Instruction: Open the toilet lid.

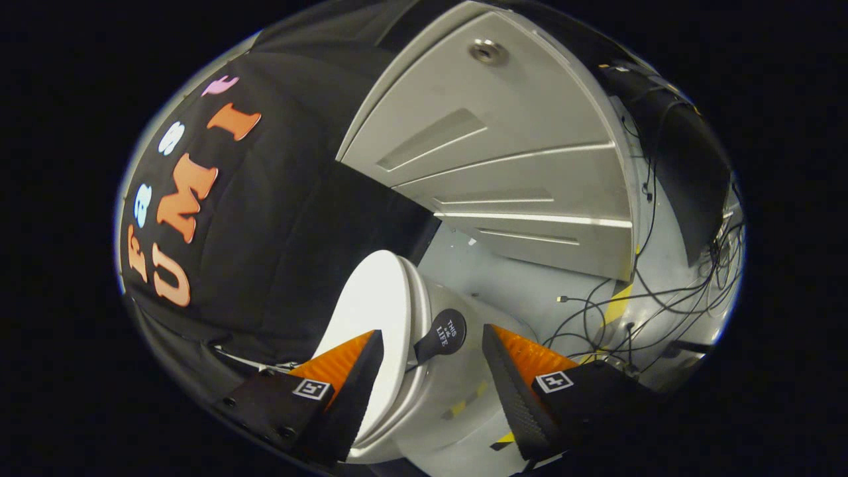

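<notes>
So we've got the hand-held gripper tipped well over on its side here, which makes the whole booth look rolled. Its fingers are spread apart and gripping nothing, with a clear gap between them. The white toilet lid sits just ahead, mostly in front of the left finger, and we can't tell whether that finger touches it. It looks closed down against the seat, with the toilet bowl showing in the gap between the fingers. A dark paddle-shaped handle sticks out from the lid's edge, right in the gap and a bit closer to the left finger (there's small print on it, which we're leaving alone). Beyond the toilet we see a pale grey panelled door with a round metal fitting, and a tangle of black cables lying across the light floor near the right finger.
</notes>
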